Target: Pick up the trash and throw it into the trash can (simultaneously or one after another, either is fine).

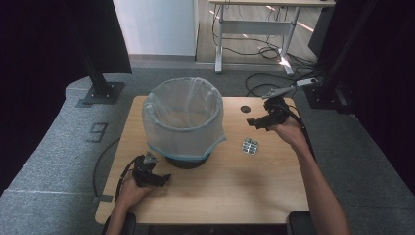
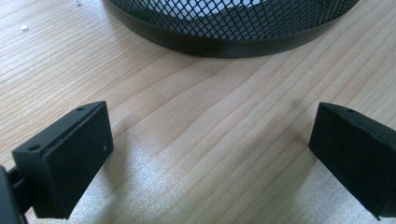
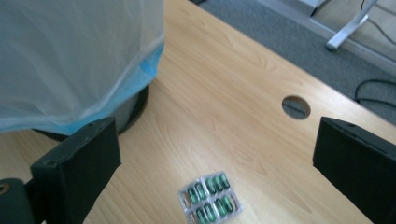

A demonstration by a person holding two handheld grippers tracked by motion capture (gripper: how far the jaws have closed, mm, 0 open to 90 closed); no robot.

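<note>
**Bin, pill pack and two open grippers on a wooden table**

Here, the table (image 1: 254, 186) is pale wood with a plain grain, a light edge and a round cable hole (image 1: 244, 108) near its far right side. It stands on grey carpet (image 1: 54, 147). On the carpet to the left of the table, a grey mark shaped like the figure 9 (image 1: 98, 131) can be read; no other writing or brand is legible. Dark curtains close in both sides of the room, with a black stand on a square foot plate (image 1: 100, 92) at the far left. Beyond the carpet a white wall panel and a desk with a grey metal frame (image 1: 254, 29) show, with black cables looped on the floor beneath it.

The bin (image 1: 183, 120) stands on the left half of the table, towards the far edge. It is black mesh, lined with a translucent bag whose blue hem hangs over the outside.

The pill pack (image 1: 250, 146) lies flat on the table to the right of the bin, apart from it. In the right gripper view its capsules look green under clear foil (image 3: 210, 196); any print on it is too small to read.

The left gripper (image 1: 164, 179) rests low near the front left of the table, just in front of the bin, jaws spread wide and empty. The right gripper (image 1: 253, 123) hangs above the table just beyond the pack, jaws also spread wide, holding nothing, with the pack lying between them in its own view.
</note>
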